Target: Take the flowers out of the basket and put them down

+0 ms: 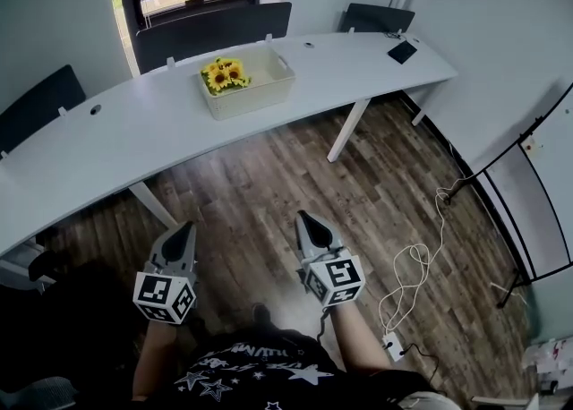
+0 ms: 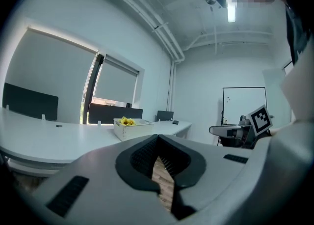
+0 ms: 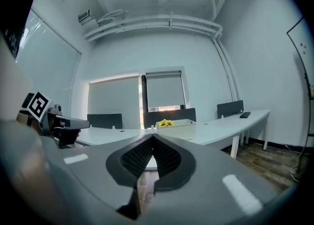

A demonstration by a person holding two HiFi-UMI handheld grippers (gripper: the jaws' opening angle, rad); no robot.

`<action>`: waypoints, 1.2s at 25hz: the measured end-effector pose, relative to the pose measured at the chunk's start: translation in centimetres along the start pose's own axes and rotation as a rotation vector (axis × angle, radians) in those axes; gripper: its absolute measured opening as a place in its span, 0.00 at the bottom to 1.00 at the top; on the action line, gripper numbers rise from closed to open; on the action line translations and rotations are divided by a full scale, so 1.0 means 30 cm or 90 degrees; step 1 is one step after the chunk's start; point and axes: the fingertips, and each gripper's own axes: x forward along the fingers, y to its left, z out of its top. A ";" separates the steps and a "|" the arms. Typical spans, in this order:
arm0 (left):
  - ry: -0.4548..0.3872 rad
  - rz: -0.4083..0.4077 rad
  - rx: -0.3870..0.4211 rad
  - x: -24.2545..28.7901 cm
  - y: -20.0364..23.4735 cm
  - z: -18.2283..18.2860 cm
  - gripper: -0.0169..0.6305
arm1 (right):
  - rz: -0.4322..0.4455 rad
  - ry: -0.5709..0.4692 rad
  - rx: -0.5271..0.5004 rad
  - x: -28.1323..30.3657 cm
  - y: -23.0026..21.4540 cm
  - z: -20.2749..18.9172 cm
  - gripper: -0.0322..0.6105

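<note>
Yellow flowers [image 1: 225,74] lie in the left end of a cream basket [image 1: 253,95] on the long curved white desk [image 1: 116,135]. The basket [image 2: 132,128] and flowers [image 2: 127,121] show small and far off in the left gripper view, and likewise the basket [image 3: 177,127] with its flowers [image 3: 165,123] in the right gripper view. My left gripper [image 1: 185,228] and right gripper [image 1: 303,217] are held low over the wooden floor, well short of the desk. Both are shut with nothing between the jaws.
Dark chairs [image 1: 213,30] stand behind the desk, and a black device [image 1: 402,51] lies at its right end. A desk leg [image 1: 347,130] and a white cable [image 1: 409,287] with a power strip are on the floor. A whiteboard stand [image 1: 528,211] is at right.
</note>
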 end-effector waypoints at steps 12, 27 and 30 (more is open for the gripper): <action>0.031 0.029 0.001 0.209 0.029 -0.022 0.04 | 0.016 0.031 0.018 0.150 -0.189 -0.063 0.05; 0.043 0.007 -0.021 0.743 0.351 0.065 0.04 | -0.043 0.021 -0.002 0.621 -0.399 0.050 0.05; 0.048 0.010 -0.031 0.832 0.420 0.080 0.04 | -0.052 0.017 0.008 0.724 -0.435 0.076 0.05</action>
